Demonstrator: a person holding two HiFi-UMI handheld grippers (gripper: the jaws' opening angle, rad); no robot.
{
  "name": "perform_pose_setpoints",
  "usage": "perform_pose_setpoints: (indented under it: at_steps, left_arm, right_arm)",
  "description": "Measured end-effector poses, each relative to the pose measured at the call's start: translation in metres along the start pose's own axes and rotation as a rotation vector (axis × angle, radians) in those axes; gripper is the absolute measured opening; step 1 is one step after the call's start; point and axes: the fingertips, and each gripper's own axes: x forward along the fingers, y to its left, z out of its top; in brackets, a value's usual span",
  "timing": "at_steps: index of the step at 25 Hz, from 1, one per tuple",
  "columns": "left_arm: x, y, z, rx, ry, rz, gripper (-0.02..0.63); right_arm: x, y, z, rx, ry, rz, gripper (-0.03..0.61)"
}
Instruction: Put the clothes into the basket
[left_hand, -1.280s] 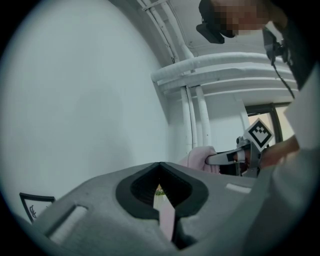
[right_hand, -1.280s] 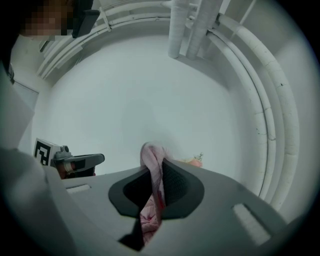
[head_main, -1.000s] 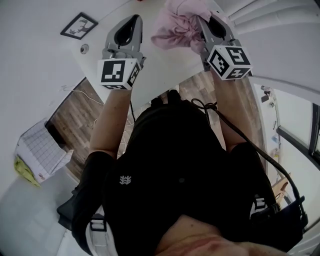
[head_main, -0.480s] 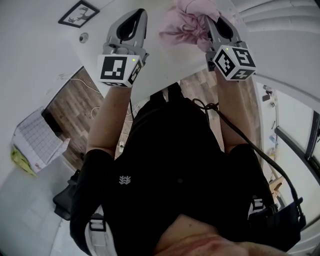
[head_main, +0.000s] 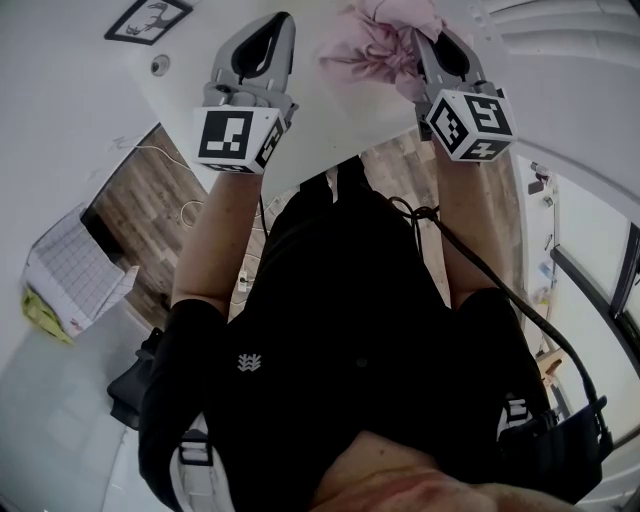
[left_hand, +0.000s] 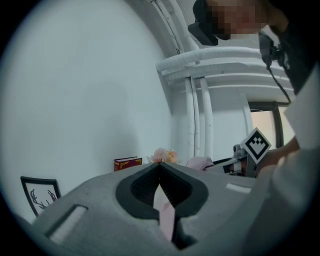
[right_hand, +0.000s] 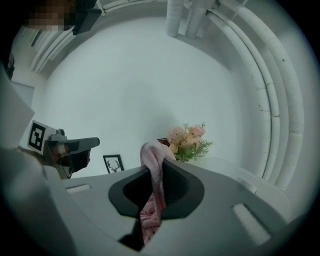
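Note:
A pink garment (head_main: 375, 45) hangs bunched over the white table (head_main: 330, 130) at the top of the head view. My right gripper (head_main: 428, 38) is shut on it, and a fold of the cloth (right_hand: 152, 200) rises above the jaw tips and trails down through the gap of my right gripper (right_hand: 159, 159). My left gripper (head_main: 284, 24) is held up beside it, a short way to the left, jaws closed. In the left gripper view a pale pink strip of cloth (left_hand: 165, 215) sits pinched between the jaws of my left gripper (left_hand: 160, 165). No basket is in view.
A framed deer picture (head_main: 147, 17) stands at the table's back left. A red book (left_hand: 127, 163) and a bunch of flowers (right_hand: 187, 141) stand against the white wall. Papers (head_main: 75, 275) lie on the wooden floor to the left. A black cable (head_main: 470, 260) runs from the right gripper.
Both grippers have shifted slightly up and away in the head view, carrying the pink garment with them. Neither grip has changed.

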Motion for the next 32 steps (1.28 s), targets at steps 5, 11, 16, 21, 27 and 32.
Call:
perform_pose_setpoints:
  at_steps: [5, 11, 16, 21, 27, 32]
  left_arm:
    - [-0.004, -0.002, -0.008, -0.012, 0.012, 0.006, -0.002]
    - [-0.008, 0.001, -0.014, -0.023, 0.026, 0.018, -0.002]
    - [-0.009, 0.000, -0.014, -0.028, 0.024, 0.022, -0.002]
    - [-0.007, 0.002, -0.008, -0.029, 0.009, 0.026, 0.000]
    - [-0.005, 0.001, -0.006, -0.032, 0.004, 0.022, -0.002]
    - [-0.005, 0.003, -0.005, -0.029, 0.000, 0.024, -0.002]
  right_arm:
    - [0.001, 0.003, -0.006, -0.037, 0.015, -0.009, 0.025]
    - [0.002, 0.001, -0.010, -0.050, 0.029, -0.030, 0.026]
    - [0.003, -0.003, -0.017, -0.051, 0.050, -0.049, 0.028]
    - [0.007, -0.009, -0.026, -0.067, 0.106, -0.087, 0.032]
    - [0.014, -0.011, -0.054, -0.119, 0.274, -0.125, 0.075]
    - [0.015, -0.006, -0.029, -0.226, 0.193, -0.137, 0.127]
